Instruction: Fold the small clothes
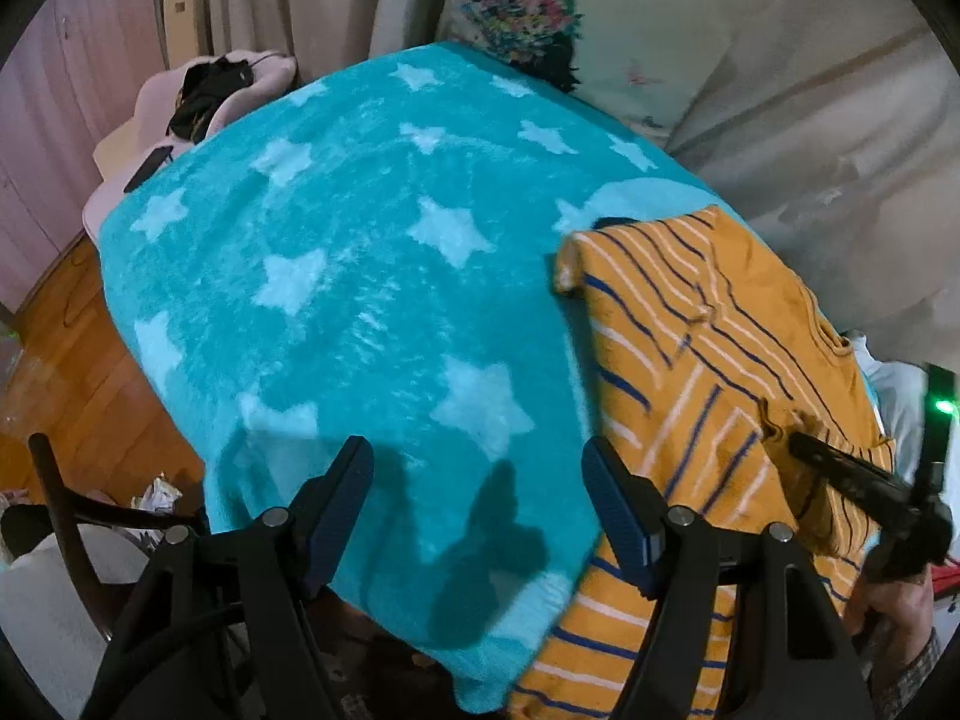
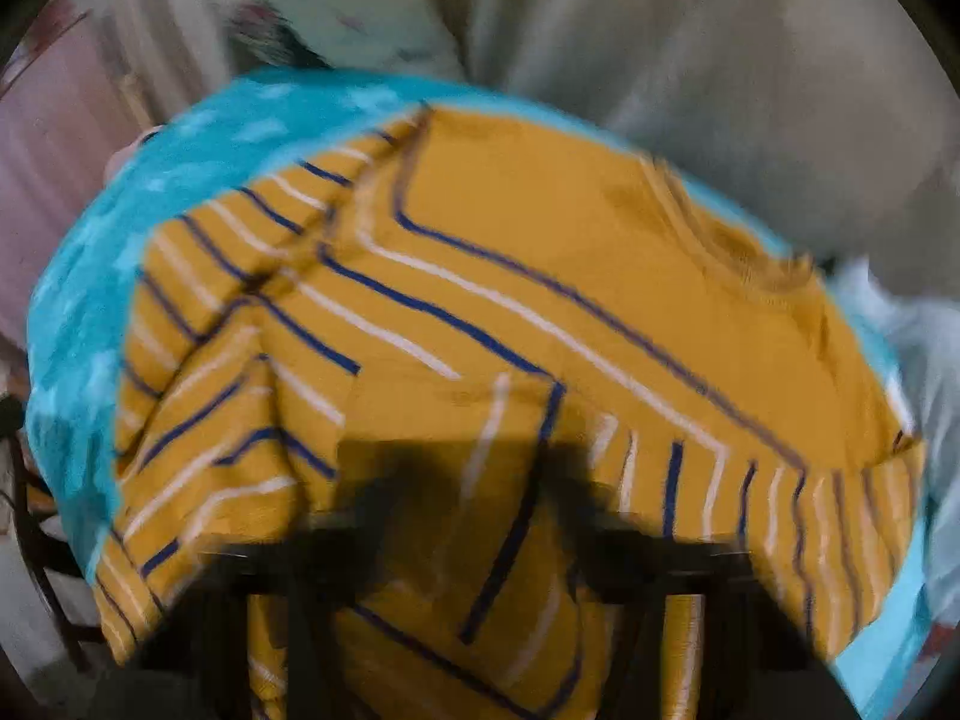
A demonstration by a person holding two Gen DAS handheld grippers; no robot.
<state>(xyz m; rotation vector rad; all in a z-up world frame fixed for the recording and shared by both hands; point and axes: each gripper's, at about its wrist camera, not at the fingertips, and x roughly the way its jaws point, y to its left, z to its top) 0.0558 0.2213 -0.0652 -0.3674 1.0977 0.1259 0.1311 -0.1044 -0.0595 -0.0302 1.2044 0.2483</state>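
The right gripper (image 1: 780,438) was pinched shut on a fold of the striped shirt (image 1: 708,360), mid-fold; the left gripper (image 1: 474,462), jaws wide and empty, needed the shirt edge just beside its right jaw.

Shirt (image 1: 714,372), right of frame: mustard yellow w/ thin navy + white stripes, plain mustard near collar. Blanket (image 1: 336,276), centre: turquoise w/ pale blue-white stars. Pillow (image 1: 606,30), top: cream w/ multicolour floral print. Floor (image 1: 78,372), lower left: orange-brown wood.
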